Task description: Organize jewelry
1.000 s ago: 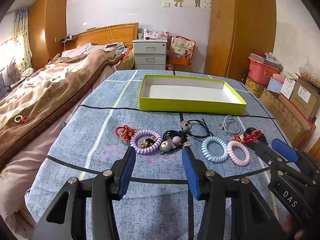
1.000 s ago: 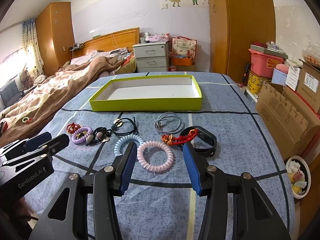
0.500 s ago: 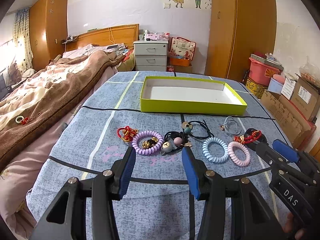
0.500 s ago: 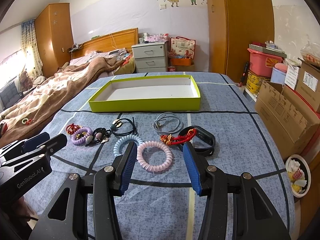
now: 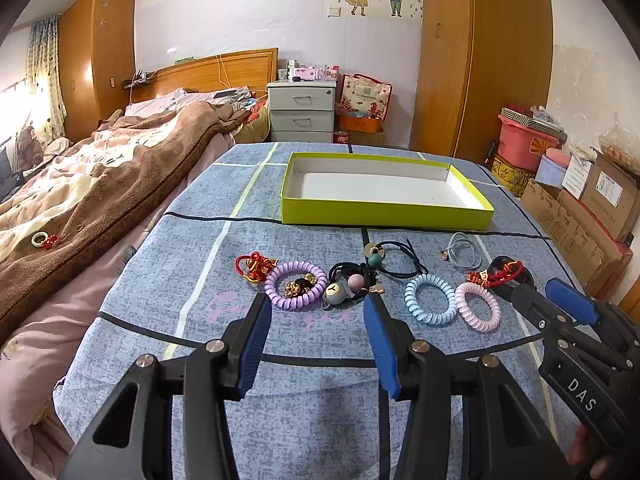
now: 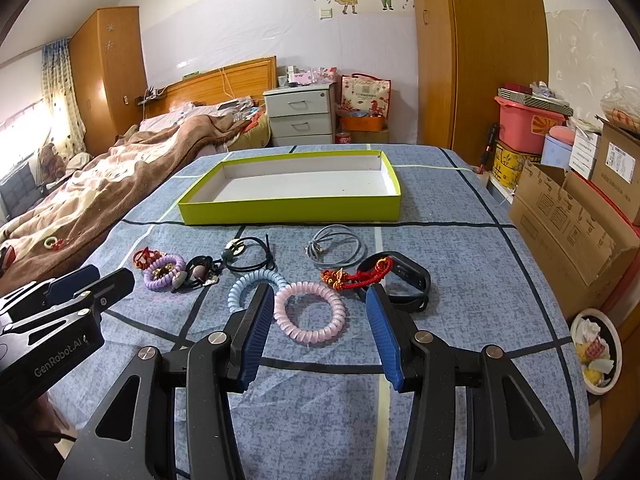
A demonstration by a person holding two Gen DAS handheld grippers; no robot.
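blue coil tie (image 6: 256, 282): near arc hidden behind right gripper (image 6: 318, 298) finger; black band (image 6: 404, 276): near edge masked at 5 o'clock; gold charm (image 5: 300, 285) in purple coil (image 5: 296, 285): too small to identify

Glossy plastic coils form the pink hair tie (image 6: 310, 312) and blue hair tie (image 5: 430, 299) on the matt woven blue cloth (image 6: 460, 248); behind them, a smooth lime cardboard box (image 6: 288, 209).

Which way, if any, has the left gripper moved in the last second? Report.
Yes, slightly forward: the left gripper has crept toward the purple coil hair tie, while the green box barely shifts.
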